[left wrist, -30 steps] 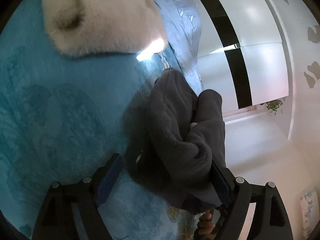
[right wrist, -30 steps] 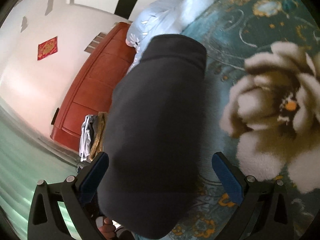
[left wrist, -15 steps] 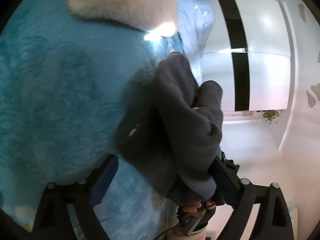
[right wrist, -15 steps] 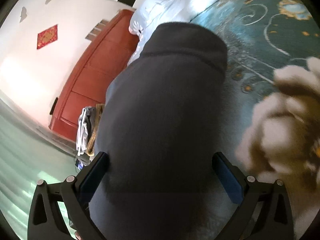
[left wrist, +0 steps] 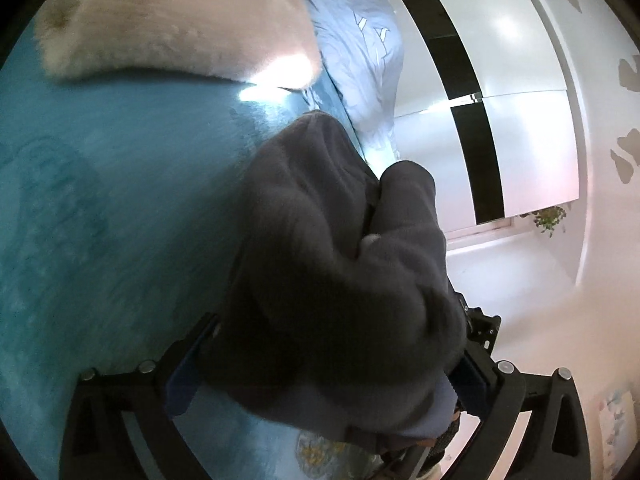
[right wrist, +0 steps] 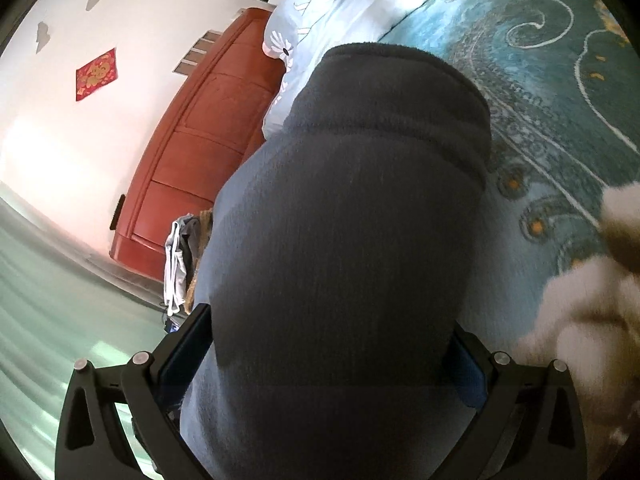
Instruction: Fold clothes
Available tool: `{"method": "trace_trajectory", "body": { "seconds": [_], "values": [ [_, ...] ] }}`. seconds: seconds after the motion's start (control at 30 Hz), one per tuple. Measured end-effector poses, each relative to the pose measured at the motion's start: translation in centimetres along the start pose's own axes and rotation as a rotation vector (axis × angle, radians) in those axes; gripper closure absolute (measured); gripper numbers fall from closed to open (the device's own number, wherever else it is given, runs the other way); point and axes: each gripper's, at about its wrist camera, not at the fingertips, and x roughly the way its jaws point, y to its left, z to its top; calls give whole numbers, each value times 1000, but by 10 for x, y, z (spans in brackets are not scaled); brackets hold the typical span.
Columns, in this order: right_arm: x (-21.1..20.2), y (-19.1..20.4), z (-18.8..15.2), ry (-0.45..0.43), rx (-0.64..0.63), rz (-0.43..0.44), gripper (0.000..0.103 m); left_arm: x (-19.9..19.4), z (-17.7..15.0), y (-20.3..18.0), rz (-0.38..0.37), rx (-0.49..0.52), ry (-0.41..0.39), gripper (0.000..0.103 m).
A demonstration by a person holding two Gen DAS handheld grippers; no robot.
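With both the left hand-held gripper [left wrist: 326,364] and right hand-held gripper [right wrist: 330,356] standing wide apart around the bulky dark grey fleece garment [right wrist: 348,240] rather than pinching it, the bunched fleece is risking sliding off and unfolding onto the teal blanket [left wrist: 100,200].

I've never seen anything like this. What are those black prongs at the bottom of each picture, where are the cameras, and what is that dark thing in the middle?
There is no robot here: a person holds a two-finger gripper in each hand, and each carries a wide-angle camera looking forward along its fingers. That lens is why the room looks bent.

One picture is from the left gripper, the other from the right gripper. The black prongs with blue pads are their fingers.

The dark thing is a grey fleece garment, seen again from the right, being folded. It fills the gap between the fingers in both views, but the fabric hides whether they pinch it.

Below lies a teal blanket with a cream flower pattern, on a bed with a pale blue duvet and a red-brown headboard.
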Motion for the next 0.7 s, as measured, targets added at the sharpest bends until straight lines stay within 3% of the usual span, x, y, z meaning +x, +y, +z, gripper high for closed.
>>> {"method": "trace_trajectory", "body": {
  "seconds": [0.17, 0.5, 0.7],
  "values": [
    [2, -2, 5, 14, -38, 25, 0, 9, 3, -7, -6, 37, -1, 2],
    [-6, 14, -6, 5, -147, -4, 0, -7, 6, -40, 41, 243, -32, 35],
    [-10, 55, -5, -36, -219, 17, 0, -37, 20, -62, -20, 361, -46, 37]
  ]
}}
